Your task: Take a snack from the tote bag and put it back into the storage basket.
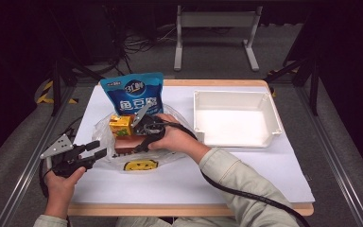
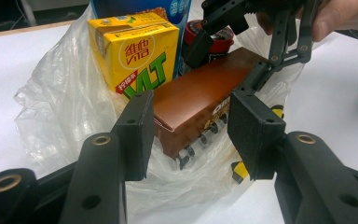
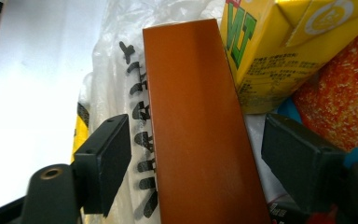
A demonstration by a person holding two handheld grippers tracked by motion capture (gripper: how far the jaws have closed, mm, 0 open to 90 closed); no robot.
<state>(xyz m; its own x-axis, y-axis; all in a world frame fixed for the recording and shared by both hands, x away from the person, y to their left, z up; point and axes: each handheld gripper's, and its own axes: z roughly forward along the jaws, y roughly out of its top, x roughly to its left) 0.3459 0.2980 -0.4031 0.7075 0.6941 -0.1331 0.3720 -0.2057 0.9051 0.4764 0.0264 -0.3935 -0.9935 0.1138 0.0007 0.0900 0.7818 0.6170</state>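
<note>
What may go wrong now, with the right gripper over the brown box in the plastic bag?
The right gripper straddles the brown box with open jaws, and the plastic bag lies beside one of them, so film may get pinched too. The yellow drink carton leans against the box and might topple when it lifts.

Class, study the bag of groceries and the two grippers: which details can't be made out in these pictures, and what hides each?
- Brown box: front print, left gripper view, covered by the plastic bag.
- Red-lidded item: identity, left gripper view, blocked by the right gripper.
- Blue pouch: small print too small, high view.
</note>
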